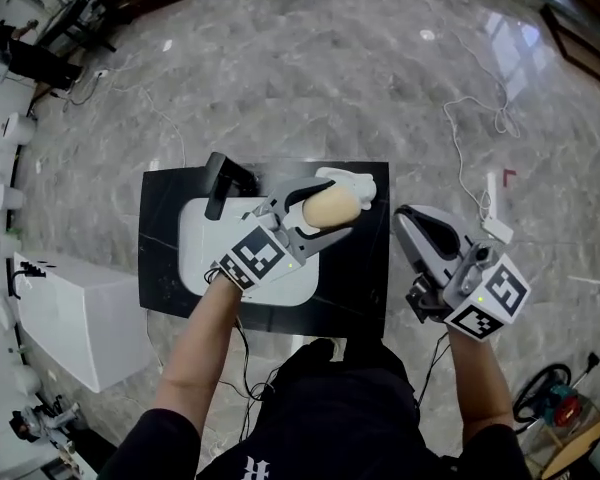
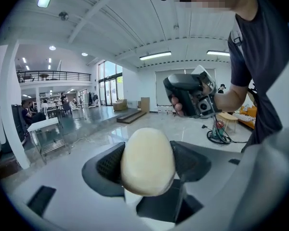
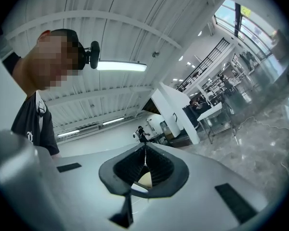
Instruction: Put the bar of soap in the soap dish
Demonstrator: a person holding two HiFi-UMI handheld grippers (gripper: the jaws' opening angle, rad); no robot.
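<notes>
Gripping the cream bar of soap [image 1: 332,208] between its jaws, our left tool [image 1: 327,211] hung over the black worktop [image 1: 365,288]. It was above the far edge of a white mat [image 1: 195,248], with the white soap dish [image 1: 362,182] just beyond it. Our right tool [image 1: 410,220] hovered just off the worktop's right edge, its jaws pressed together on nothing.

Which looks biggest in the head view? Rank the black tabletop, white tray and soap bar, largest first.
1. black tabletop
2. white tray
3. soap bar, clearly smallest though perhaps nearer the camera
</notes>
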